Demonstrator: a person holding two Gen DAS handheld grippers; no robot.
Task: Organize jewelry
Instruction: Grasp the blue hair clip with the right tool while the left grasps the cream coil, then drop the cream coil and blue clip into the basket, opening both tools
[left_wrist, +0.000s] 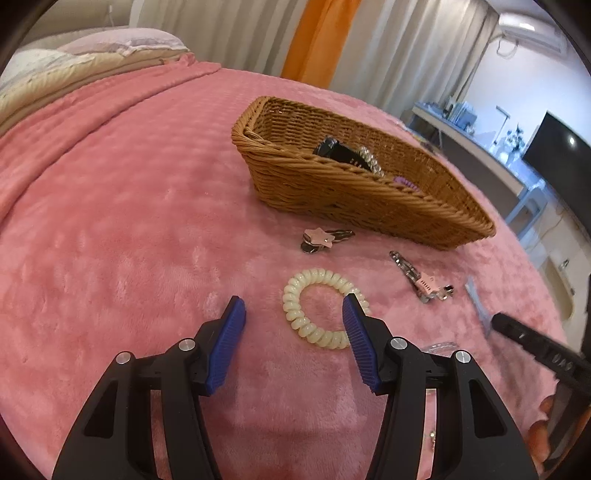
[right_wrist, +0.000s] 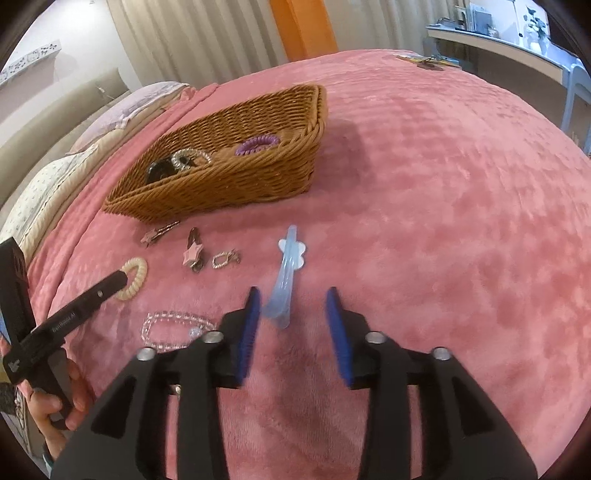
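Blue hair clip between spread right claw pads, untouched.

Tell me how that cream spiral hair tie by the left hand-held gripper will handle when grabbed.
The cream spiral hair tie looks like springy coiled plastic, so it will probably squash and stretch rather than hold shape. Its glossy surface may slip on the pads. Lying flat on the plush pink blanket, it seems unlikely to roll.
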